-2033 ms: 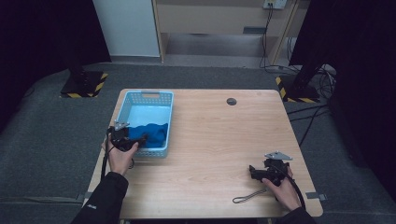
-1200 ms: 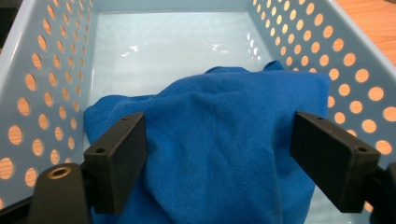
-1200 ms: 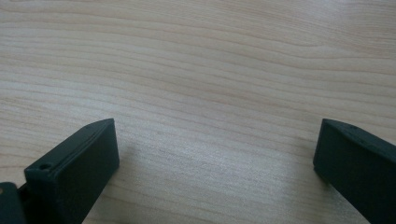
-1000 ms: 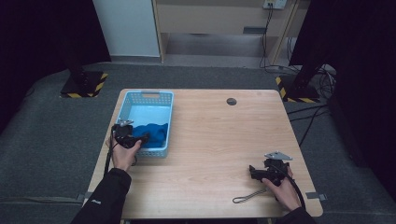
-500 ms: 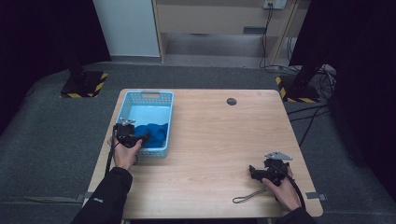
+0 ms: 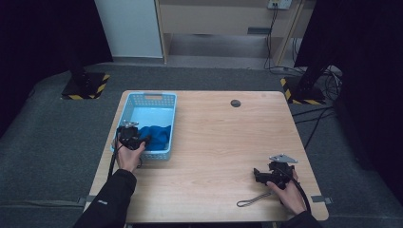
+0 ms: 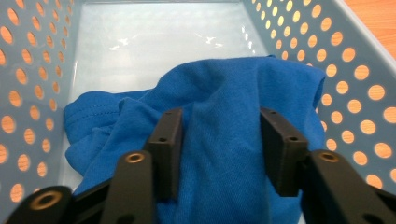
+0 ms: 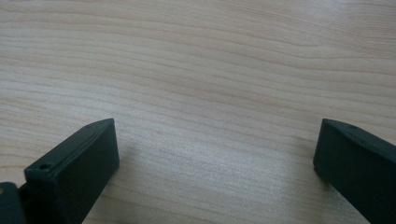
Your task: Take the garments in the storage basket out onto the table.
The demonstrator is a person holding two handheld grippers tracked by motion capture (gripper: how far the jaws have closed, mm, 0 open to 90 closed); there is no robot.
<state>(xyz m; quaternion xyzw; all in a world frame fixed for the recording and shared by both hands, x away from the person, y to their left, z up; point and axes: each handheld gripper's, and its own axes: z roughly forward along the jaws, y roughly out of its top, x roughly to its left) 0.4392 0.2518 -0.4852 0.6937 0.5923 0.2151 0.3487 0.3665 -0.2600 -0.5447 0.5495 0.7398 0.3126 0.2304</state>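
Since the earlier frames the left tongs have crept a bit farther into the near end of the basket and their jaws have just been closing, w/ a raised fold of the blue cloth between them. From the left gripper view, both black pads press on that fold from either side, so the left tongs are grasping the cloth. It lies bunched in the near half of the light-blue basket; the far half shows bare pale floor.

Right tongs rest on the counter near its near right corner, well apart from the basket, same place as before. They are released: jaws stand wide w/ bare wood grain between them.

No brand, label or writing can be read on the cloth, basket or counter. White marks on the person's left sleeve are too small to read.

Other things: small dark round spot at the far side of the counter, right of the basket; a looped cord lying on the wood near the right hand; two black stand bases w/ yellow-black stripes on the grey floor left & right beyond the counter. Basket walls w/ round holes stand close on both sides of the left tongs.
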